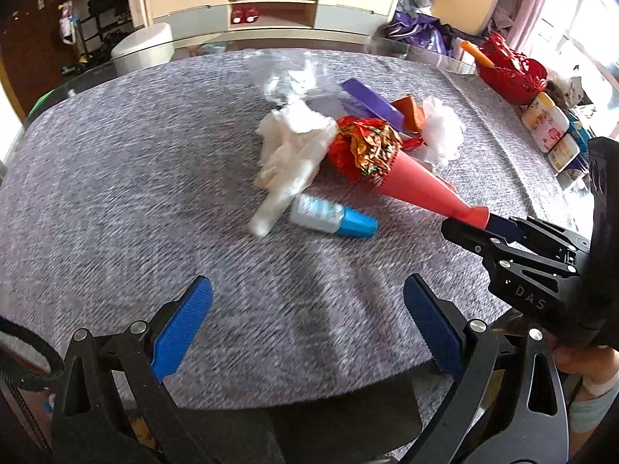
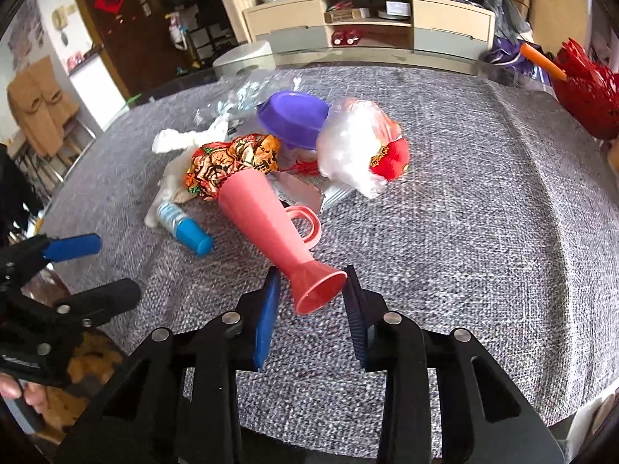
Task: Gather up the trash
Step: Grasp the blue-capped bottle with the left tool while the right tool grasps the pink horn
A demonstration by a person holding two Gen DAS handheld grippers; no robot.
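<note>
The right gripper [image 2: 309,294] is clamped on the flared foot of a pink plastic cup [image 2: 271,232] lying on the grey tablecloth [image 2: 464,232] amid wrappers, likely light, stiff and slick, while the left gripper [image 1: 305,309] hangs open and empty nearby.

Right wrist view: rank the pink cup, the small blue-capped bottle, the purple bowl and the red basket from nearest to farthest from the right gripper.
1. Pink cup: its flared base sits between the jaws of the right gripper.
2. Blue-capped bottle: left of the cup, lying on the cloth.
3. Purple bowl: middle of the pile, behind the cup.
4. Red basket: far right edge of the table.
</note>
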